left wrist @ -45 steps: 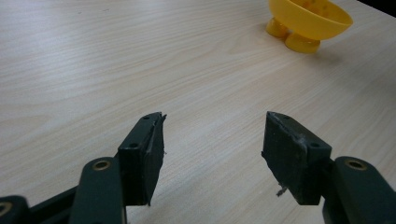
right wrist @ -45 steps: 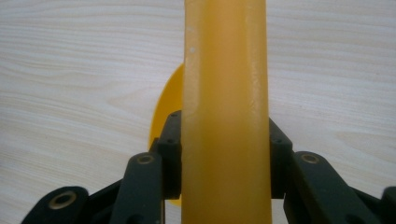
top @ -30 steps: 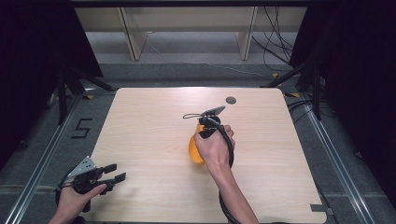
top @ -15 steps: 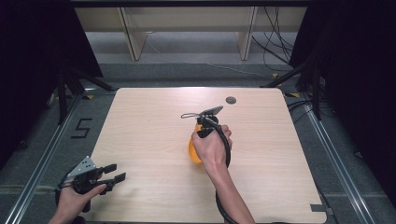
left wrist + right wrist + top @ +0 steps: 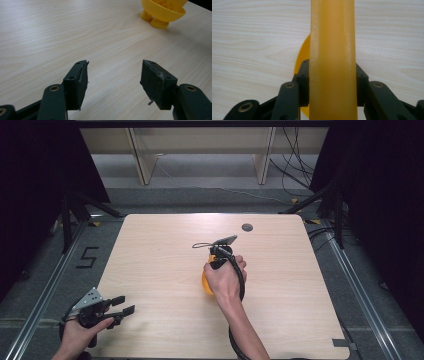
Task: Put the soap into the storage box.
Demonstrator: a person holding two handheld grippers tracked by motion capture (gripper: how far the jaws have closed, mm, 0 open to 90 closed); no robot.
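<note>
A yellow plastic piece with a bowl-shaped body on small feet (image 5: 162,10) stands near the middle of the wooden table (image 5: 300,285). Its yellow edge (image 5: 205,282) peeks out beside the person's right hand. My right gripper (image 5: 216,265) points down over it. In the right gripper view my right gripper (image 5: 332,82) is shut on the piece's thick upright yellow stem (image 5: 333,37), with a pad pressed on each side. My left gripper (image 5: 117,306) rests at the table's near left corner. Its jaws stand open with nothing between them (image 5: 113,75), facing the yellow piece from a distance.
A small grey round disc (image 5: 247,227) is set in the tabletop near the far edge. A black cable (image 5: 200,245) loops off the right gripper. Wooden shelf legs (image 5: 140,160) stand beyond the table, and a "5" mark (image 5: 87,256) is on the floor at left.
</note>
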